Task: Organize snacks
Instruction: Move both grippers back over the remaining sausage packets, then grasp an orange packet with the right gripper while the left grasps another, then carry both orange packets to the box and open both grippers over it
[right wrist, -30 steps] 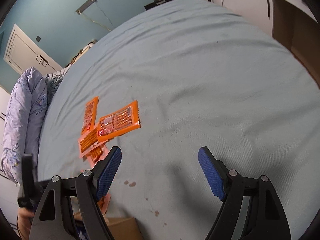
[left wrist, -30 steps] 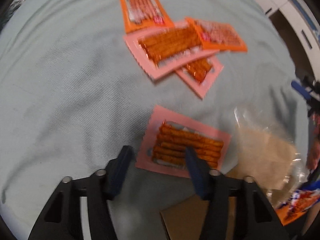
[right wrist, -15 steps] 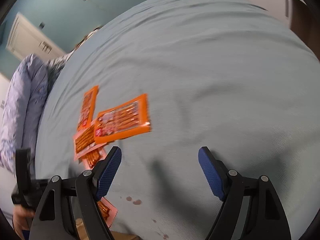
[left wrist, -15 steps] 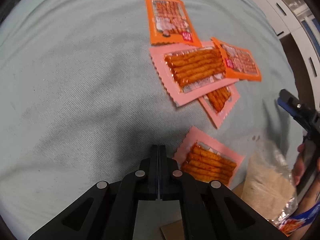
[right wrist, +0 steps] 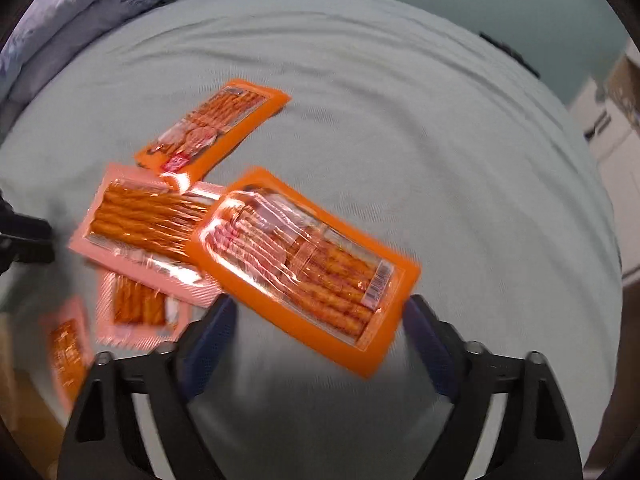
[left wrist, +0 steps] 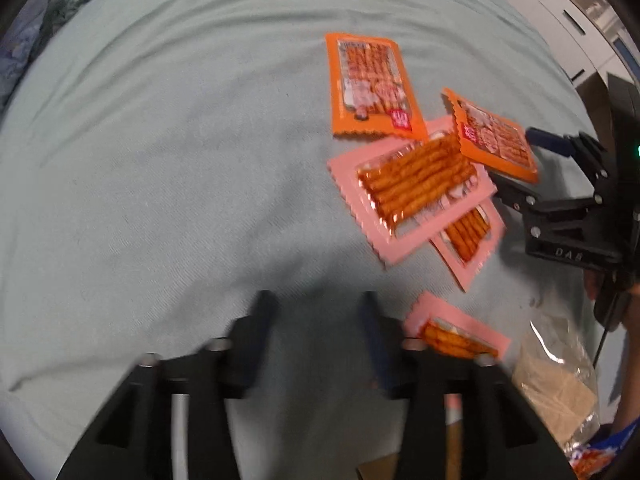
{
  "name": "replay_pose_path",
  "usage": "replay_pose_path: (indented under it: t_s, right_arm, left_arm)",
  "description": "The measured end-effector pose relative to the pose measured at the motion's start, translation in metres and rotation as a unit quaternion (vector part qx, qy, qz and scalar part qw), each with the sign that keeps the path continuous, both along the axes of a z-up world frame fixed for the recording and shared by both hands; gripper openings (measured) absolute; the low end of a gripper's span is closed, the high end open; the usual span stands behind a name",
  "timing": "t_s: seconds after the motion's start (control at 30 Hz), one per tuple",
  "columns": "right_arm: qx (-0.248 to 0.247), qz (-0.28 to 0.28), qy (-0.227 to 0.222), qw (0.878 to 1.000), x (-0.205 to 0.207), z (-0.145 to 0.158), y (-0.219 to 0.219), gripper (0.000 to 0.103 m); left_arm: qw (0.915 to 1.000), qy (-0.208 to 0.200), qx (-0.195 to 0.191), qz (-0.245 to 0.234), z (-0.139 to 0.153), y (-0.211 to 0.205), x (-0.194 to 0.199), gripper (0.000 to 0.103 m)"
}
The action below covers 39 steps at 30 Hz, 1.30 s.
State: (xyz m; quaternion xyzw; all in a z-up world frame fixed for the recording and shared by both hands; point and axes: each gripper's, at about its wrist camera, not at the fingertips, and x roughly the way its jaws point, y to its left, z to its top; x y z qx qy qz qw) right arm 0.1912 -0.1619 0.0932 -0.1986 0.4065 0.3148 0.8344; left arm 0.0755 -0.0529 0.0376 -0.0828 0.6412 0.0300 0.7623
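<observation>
Right wrist view: right gripper (right wrist: 316,332) spread wide around near orange snack packet (right wrist: 306,270), long axis slanting upper-left to lower-right; left gripper (left wrist: 316,328) parted, empty.

Right wrist view: our right gripper (right wrist: 316,340) over snack packets on a bed.
We see its jaws spread wide, flanking the near end of an orange packet (right wrist: 304,264), which overlaps a pink packet (right wrist: 136,224) on the pale sheet (right wrist: 440,140).

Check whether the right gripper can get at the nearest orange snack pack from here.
Probably yes: the right gripper is open, and the orange pack lies on top of the pink pack, its near edge between the fingers with nothing covering it.
</observation>
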Motion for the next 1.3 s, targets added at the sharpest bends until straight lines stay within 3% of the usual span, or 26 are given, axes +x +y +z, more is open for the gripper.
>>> replay_pose_path:
  t_s: [0.13,0.23,0.33,0.37,0.43,0.47,0.53,0.57,0.73,0.77,0.8,0.83,0.87,0.93,0.97,1.0,1.07,1.13,1.3]
  right_arm:
    - [0.013,0.014,0.002,1.000,0.016,-0.003,0.009,0.102]
    - [0.010,0.039,-0.006,0.999,0.022,-0.005,0.019,0.102]
    - [0.040,0.041,0.021,0.998,0.032,-0.008,0.021,0.100]
    - [0.051,0.038,0.026,0.998,0.036,-0.008,0.019,0.096]
    - [0.067,0.030,0.032,0.997,0.039,-0.005,0.016,0.066]
    - [0.070,0.025,0.036,0.997,0.041,-0.003,0.014,0.057]
    - [0.095,0.006,0.067,0.993,0.050,0.003,0.003,0.013]
    - [0.118,-0.003,0.092,0.989,0.054,0.007,-0.008,0.005]
    - [0.206,-0.048,0.153,0.965,0.057,0.010,-0.043,0.005]
    - [0.227,-0.060,0.163,0.958,0.056,0.011,-0.051,0.005]
    - [0.259,-0.080,0.176,0.946,0.053,0.012,-0.062,0.005]
    - [0.279,-0.088,0.186,0.938,0.053,0.013,-0.070,0.005]
    - [0.299,-0.096,0.193,0.930,0.051,0.012,-0.077,0.005]
    - [0.315,-0.108,0.192,0.923,0.039,0.015,-0.087,0.005]
    - [0.315,-0.112,0.186,0.924,0.033,0.018,-0.091,0.005]
    - [0.315,-0.116,0.180,0.925,0.027,0.023,-0.095,0.005]
    - [0.326,-0.117,0.177,0.921,0.019,0.029,-0.100,0.005]
    - [0.337,-0.115,0.173,0.918,0.002,0.035,-0.104,0.005]
    - [0.356,-0.098,0.153,0.917,-0.069,0.038,-0.130,0.005]
  left_arm:
    - [1.0000,-0.001,0.006,0.005,0.001,-0.001,0.009,0.054]
    - [0.9998,-0.005,0.001,0.017,0.003,0.000,0.014,0.054]
    - [0.9995,-0.021,0.021,0.006,0.011,-0.003,0.016,0.054]
    - [0.9991,-0.028,0.031,-0.002,0.014,-0.006,0.018,0.054]
    - [0.9967,-0.045,0.059,-0.032,0.023,-0.018,0.024,0.055]
    - [0.9949,-0.051,0.070,-0.052,0.027,-0.024,0.026,0.058]
    - [0.9889,-0.065,0.087,-0.101,0.033,-0.039,0.028,0.070]
    - [0.9852,-0.074,0.093,-0.123,0.035,-0.047,0.028,0.079]
    - [0.9755,-0.065,0.100,-0.185,0.012,-0.073,0.034,0.084]
    - [0.9750,-0.063,0.107,-0.184,0.006,-0.080,0.042,0.099]
    - [0.9768,-0.073,0.105,-0.172,0.004,-0.080,0.047,0.103]
    - [0.9809,-0.080,0.077,-0.160,0.002,-0.075,0.051,0.103]
    - [0.9863,-0.069,0.035,-0.145,-0.002,-0.070,0.054,0.101]
    - [0.9888,-0.073,0.014,-0.130,-0.007,-0.065,0.062,0.094]
    - [0.9886,-0.073,0.025,-0.130,-0.005,-0.065,0.061,0.075]
    - [0.9882,-0.079,0.029,-0.128,0.001,-0.062,0.058,0.047]
    - [0.9915,-0.072,0.011,-0.108,0.007,-0.047,0.059,0.008]
    - [0.9954,-0.055,-0.034,-0.070,0.007,-0.033,0.055,0.005]
    - [0.9948,-0.047,-0.085,-0.029,0.017,-0.010,0.030,0.005]
